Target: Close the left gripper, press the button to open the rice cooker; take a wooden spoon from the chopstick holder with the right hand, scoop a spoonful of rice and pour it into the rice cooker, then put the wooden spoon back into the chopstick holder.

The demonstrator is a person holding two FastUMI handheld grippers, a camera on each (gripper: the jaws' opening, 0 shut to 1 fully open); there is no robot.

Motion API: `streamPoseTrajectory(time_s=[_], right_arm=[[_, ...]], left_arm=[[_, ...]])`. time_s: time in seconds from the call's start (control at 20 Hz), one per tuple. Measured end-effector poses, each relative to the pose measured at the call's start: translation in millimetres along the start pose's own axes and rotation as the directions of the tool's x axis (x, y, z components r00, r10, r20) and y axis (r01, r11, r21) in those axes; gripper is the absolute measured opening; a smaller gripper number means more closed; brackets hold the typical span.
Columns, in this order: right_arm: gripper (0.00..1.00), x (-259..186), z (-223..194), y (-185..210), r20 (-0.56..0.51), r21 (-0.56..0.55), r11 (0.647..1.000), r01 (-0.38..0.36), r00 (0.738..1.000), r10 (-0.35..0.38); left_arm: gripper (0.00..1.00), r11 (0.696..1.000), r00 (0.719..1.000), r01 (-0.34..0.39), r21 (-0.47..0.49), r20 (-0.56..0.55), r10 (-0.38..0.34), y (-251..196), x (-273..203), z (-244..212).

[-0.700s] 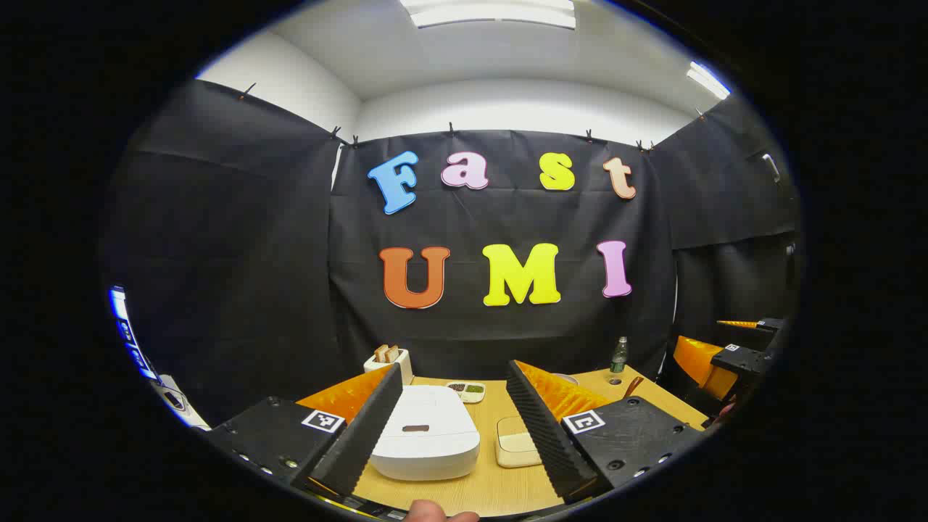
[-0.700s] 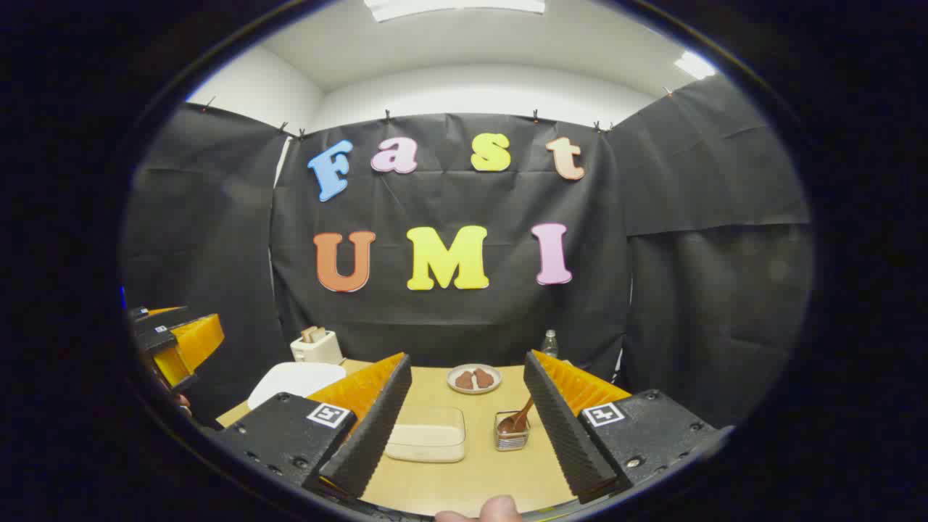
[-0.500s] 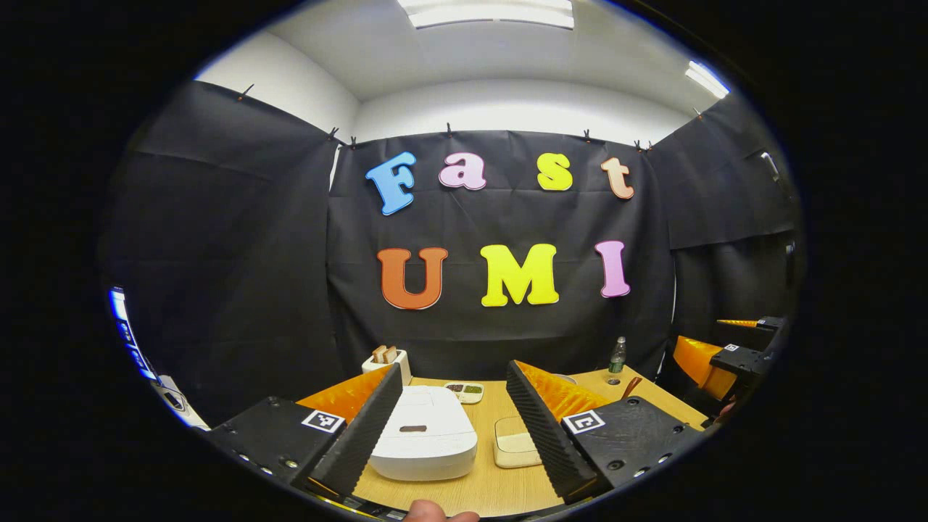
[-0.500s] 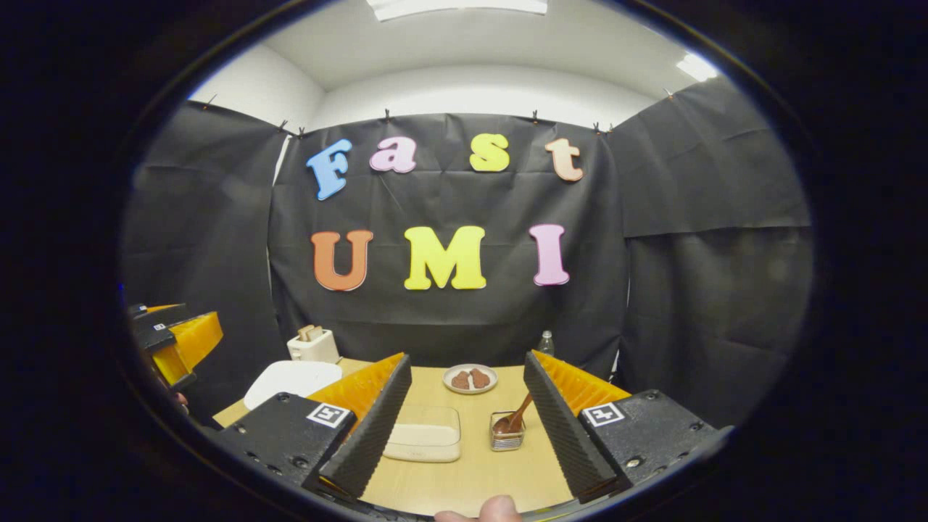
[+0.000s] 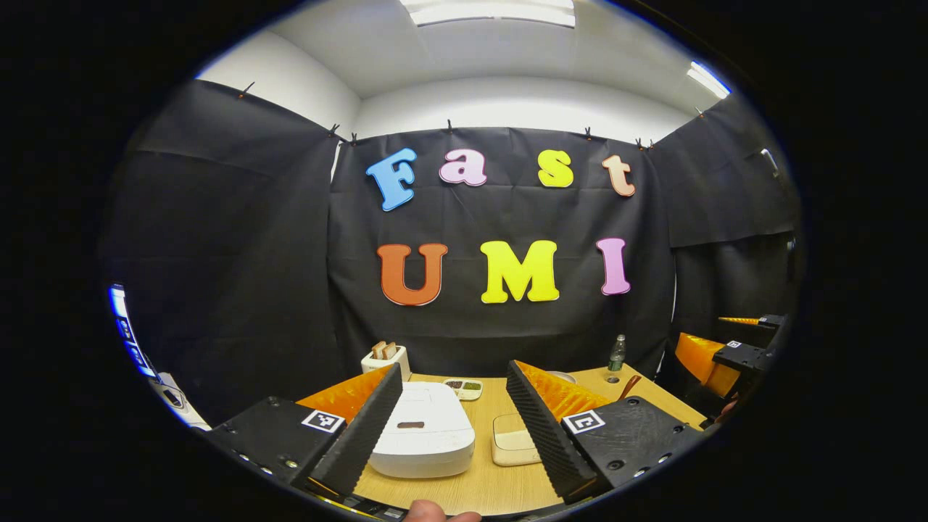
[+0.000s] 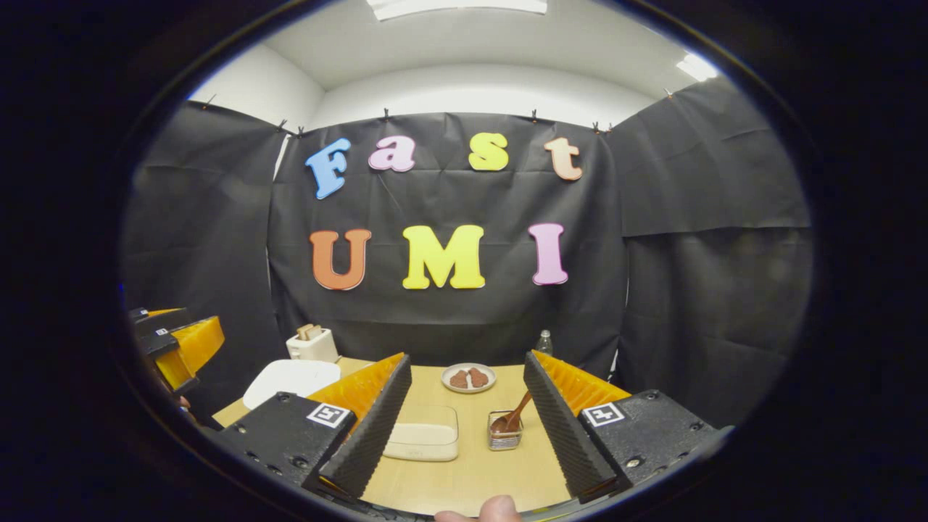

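A white rice cooker (image 5: 424, 429) sits shut on the wooden table, its dark button (image 5: 410, 425) on top; it also shows at the left as rice cooker (image 6: 292, 378). My left gripper (image 5: 453, 424) hangs open above and short of it, fingers wide apart. A clear box of rice (image 6: 424, 433) lies ahead of my open right gripper (image 6: 467, 420). Just right of the box stands the small chopstick holder (image 6: 504, 433) with the wooden spoon (image 6: 513, 417) leaning in it. The same rice box (image 5: 511, 440) lies right of the cooker.
A toaster (image 5: 386, 358) with bread stands at the back left. A small divided dish (image 5: 464, 387), a plate of brown food (image 6: 470, 378) and a bottle (image 5: 617, 354) stand along the far edge. The other gripper shows at each view's side.
Both views have lifted slightly, so the table things sit a little lower and farther. Neither gripper's fingers have changed their spread.
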State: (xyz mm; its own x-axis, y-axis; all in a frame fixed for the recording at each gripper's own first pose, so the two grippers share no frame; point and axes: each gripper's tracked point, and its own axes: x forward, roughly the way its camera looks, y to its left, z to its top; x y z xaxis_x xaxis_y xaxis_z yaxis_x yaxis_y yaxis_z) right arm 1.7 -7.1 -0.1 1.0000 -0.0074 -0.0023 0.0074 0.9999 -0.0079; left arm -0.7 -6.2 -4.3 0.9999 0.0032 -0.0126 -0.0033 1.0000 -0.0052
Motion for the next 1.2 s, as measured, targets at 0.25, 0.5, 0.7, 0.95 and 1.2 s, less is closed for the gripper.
streamPoseTrajectory(time_s=[0.25, 0.5, 0.7, 0.95, 1.2], right_arm=[[1.0, 2.1, -0.1, 0.4, 0.002, 0.001, 1.0, -0.002, 1.0, 0.002], [1.0, 7.9, 2.6, 3.1, 0.002, -0.004, 1.0, -0.012, 1.0, 0.012], [1.0, 15.9, 4.6, -3.5, 0.001, -0.019, 1.0, 0.001, 1.0, -0.001], [1.0, 36.2, 2.4, -15.2, -0.019, -0.018, 1.0, 0.005, 1.0, -0.006], [1.0, 67.8, 1.2, -24.1, -0.024, -0.013, 1.0, -0.002, 1.0, 0.002]], left_arm=[[0.94, 1.0, 1.0, -0.012, 0.001, -0.005, 0.012, 2.0, 0.4, -3.1], [0.94, 0.999, 0.999, -0.031, -0.004, -0.013, 0.031, 8.5, 5.7, -4.6], [0.94, 0.999, 0.999, -0.037, -0.008, -0.032, 0.037, 11.0, 12.7, -9.5], [0.94, 0.999, 0.996, -0.039, -0.011, -0.085, 0.038, 13.0, 32.6, -23.7], [0.94, 0.998, 0.988, -0.055, -0.009, -0.148, 0.053, 22.3, 59.0, -36.8]])
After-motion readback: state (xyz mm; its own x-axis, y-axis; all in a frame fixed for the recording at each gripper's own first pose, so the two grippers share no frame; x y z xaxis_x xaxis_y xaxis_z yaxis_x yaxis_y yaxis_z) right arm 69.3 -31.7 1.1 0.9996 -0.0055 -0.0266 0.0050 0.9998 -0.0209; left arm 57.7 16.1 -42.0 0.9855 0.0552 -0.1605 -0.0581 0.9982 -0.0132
